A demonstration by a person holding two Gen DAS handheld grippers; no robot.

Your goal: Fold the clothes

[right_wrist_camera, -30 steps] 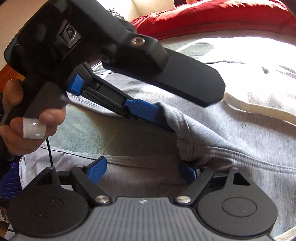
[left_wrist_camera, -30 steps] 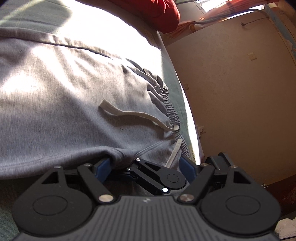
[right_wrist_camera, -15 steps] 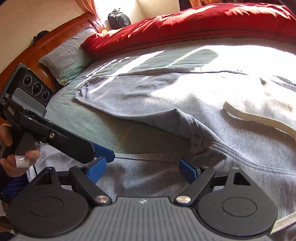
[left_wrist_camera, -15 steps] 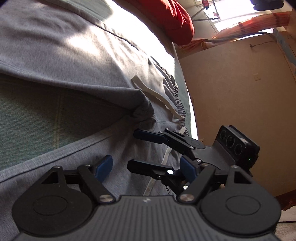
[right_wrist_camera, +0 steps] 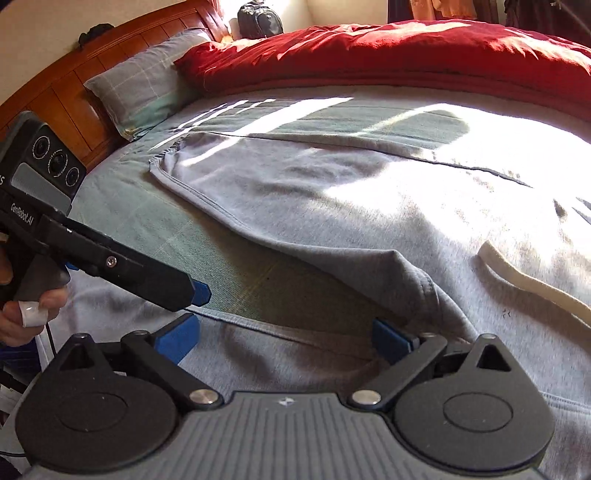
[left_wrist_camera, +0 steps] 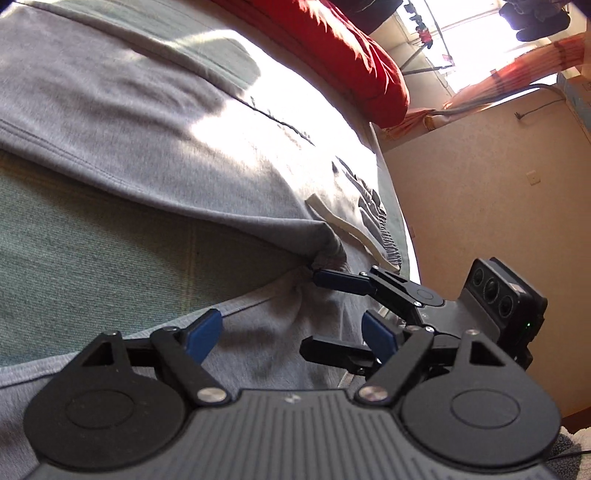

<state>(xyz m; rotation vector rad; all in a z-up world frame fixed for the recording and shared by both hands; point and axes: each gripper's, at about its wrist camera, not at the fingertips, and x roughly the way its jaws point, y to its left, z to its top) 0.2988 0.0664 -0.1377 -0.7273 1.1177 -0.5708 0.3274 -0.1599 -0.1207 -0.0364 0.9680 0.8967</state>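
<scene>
Grey sweatpants (right_wrist_camera: 332,192) lie spread on the green sheet (right_wrist_camera: 155,236), legs apart, with a cream drawstring (right_wrist_camera: 528,284) near the waist. My right gripper (right_wrist_camera: 284,341) hovers at the crotch fold (right_wrist_camera: 417,284). Its jaws are opening, with the near leg's cloth lying under them and unpinched. My left gripper (right_wrist_camera: 197,295) hangs open to its left, a hand (right_wrist_camera: 22,321) on the handle. In the left wrist view the pants (left_wrist_camera: 166,122) and drawstring (left_wrist_camera: 351,229) show again. There my left gripper (left_wrist_camera: 291,332) stands open over the near leg, and the right gripper (left_wrist_camera: 310,312) reaches in from the right.
A red duvet (right_wrist_camera: 388,51) is heaped along the far side of the bed. A checked pillow (right_wrist_camera: 144,85) leans on the wooden headboard (right_wrist_camera: 62,81), with a dark backpack (right_wrist_camera: 258,18) behind. The bed's edge (left_wrist_camera: 402,225) drops off toward a beige wall (left_wrist_camera: 491,192).
My left gripper let go of the crotch cloth and drew back to the left. The lifted fold has dropped onto the bed. My right gripper's jaws have spread wider.
</scene>
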